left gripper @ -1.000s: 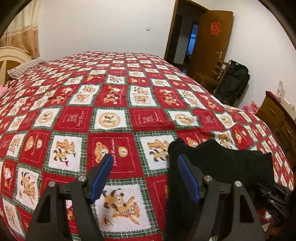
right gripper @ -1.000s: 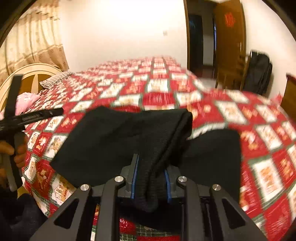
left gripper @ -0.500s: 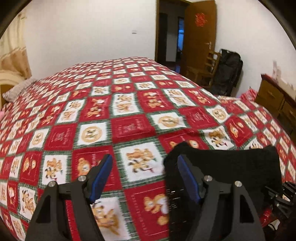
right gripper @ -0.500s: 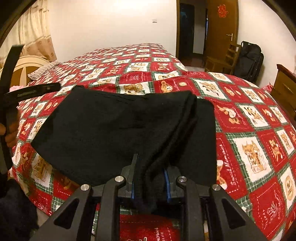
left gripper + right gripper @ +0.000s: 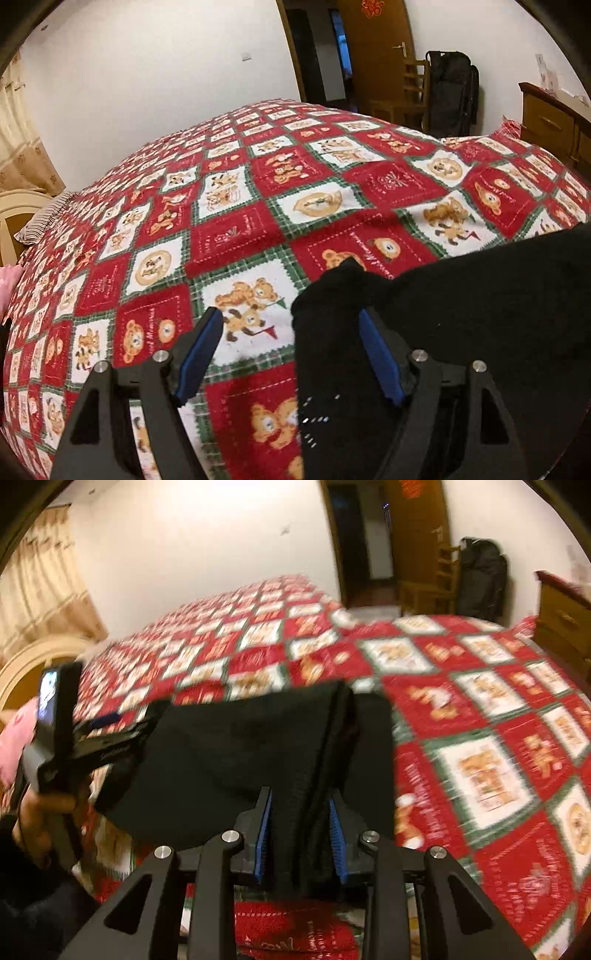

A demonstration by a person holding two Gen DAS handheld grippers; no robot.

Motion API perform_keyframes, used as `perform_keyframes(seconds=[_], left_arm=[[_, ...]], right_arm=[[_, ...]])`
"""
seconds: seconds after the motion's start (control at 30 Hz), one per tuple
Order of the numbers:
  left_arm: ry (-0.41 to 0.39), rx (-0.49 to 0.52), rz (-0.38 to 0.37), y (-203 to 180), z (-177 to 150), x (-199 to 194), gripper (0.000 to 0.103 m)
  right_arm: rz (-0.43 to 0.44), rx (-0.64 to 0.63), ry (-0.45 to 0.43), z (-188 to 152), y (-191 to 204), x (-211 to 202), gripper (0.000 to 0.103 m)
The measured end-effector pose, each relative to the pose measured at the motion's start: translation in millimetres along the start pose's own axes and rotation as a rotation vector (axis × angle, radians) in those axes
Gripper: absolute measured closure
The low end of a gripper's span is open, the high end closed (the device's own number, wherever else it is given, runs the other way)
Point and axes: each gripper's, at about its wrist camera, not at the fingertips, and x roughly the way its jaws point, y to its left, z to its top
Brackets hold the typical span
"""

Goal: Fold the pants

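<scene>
Black knit pants fill the right claw, whose jaws have just been easing apart around a thick fold, contact unclear through blur. Left claw gapes wide over a corner. Pants lie on the red bear-print bed; their lower edge is cut off.

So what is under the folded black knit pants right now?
The black knit pants lie on the red patchwork teddy-bear quilt, which shows all round them. The quilt beneath them is covered. A thick fold sits between the right gripper pads, whose jaws have just been opening.
</scene>
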Motion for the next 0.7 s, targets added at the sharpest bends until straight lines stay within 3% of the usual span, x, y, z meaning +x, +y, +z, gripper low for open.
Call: perform_keyframes(seconds=[0.13, 0.23, 0.33, 0.43, 0.7], left_arm=[[-0.028, -0.022, -0.012, 6, 5, -23, 0.025], [-0.043, -0.027, -0.018, 0, 9, -31, 0.025], [-0.011, -0.021, -0.04, -13, 8, -25, 0.025], [0.021, 0.002, -0.016, -29, 3, -17, 0.025], [0.031, 0.017, 0.009, -35, 0, -12, 0.022]], right_arm=[[-0.113, -0.105, -0.133, 15, 16, -16, 0.073], [-0.11, -0.173, -0.168, 30, 28, -11, 0.073], [-0.106, -0.245, -0.132, 36, 39, 16, 0.073], [-0.141, -0.252, -0.044, 36, 36, 49, 0.073], [-0.235, -0.256, -0.051, 45, 27, 66, 0.073]])
